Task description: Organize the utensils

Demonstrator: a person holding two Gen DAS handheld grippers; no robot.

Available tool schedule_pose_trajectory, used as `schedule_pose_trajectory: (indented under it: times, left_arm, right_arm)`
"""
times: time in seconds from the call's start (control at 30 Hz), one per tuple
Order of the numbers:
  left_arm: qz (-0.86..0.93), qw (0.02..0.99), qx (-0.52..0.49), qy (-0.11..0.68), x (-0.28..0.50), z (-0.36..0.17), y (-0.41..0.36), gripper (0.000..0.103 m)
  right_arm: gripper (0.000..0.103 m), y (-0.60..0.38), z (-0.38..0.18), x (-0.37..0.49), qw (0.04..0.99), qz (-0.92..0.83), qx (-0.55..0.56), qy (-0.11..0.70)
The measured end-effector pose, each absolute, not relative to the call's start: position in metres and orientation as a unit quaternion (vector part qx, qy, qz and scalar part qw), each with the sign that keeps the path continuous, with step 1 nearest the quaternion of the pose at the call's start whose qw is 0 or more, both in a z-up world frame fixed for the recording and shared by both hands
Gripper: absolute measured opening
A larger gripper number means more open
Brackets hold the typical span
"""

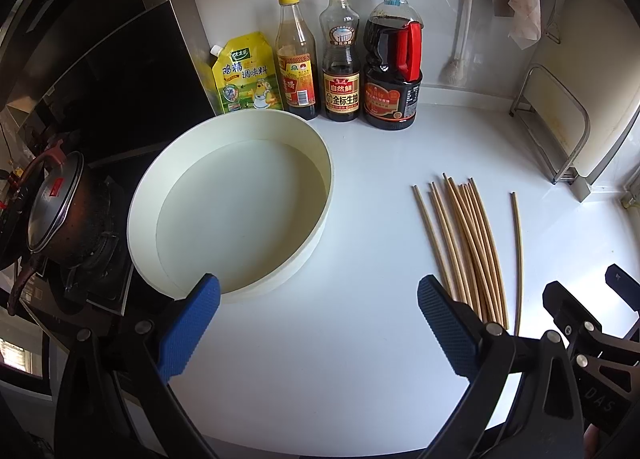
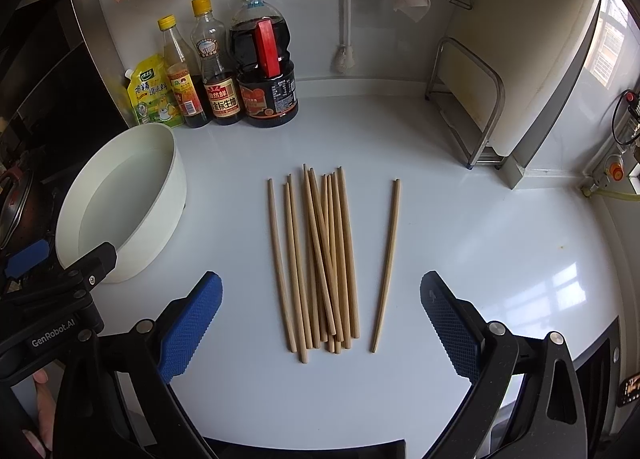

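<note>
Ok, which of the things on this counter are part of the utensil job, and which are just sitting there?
For the job:
- chopsticks, piled
- single chopstick, lying apart
- round white container, empty
- left gripper and right gripper, both open

Just there:
- sauce bottles
- yellow seasoning pouch
- metal rack
- pot

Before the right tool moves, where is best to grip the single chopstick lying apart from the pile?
Probably at mid-length on the lone chopstick, coming straight down from above with the right tool open. It lies flat on the counter, with bare space on both sides, so the fingers can straddle its thin shaft without disturbing the pile.
</note>
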State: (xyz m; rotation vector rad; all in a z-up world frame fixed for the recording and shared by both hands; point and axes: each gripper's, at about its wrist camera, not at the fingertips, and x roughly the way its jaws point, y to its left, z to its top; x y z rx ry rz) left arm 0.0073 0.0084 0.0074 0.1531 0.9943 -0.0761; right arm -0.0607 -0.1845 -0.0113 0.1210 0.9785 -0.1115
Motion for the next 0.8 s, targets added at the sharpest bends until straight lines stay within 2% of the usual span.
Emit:
schedule_pose_trajectory:
  times: [0.8]
  left_arm:
    - [-0.05,0.873,0.069,0.479,0.0062,0.0012,0.0045,0.097]
  right_arm:
    - [0.095,-0.1892,-0.0174,-0.063,0.878,-0.047,0.069,0.471]
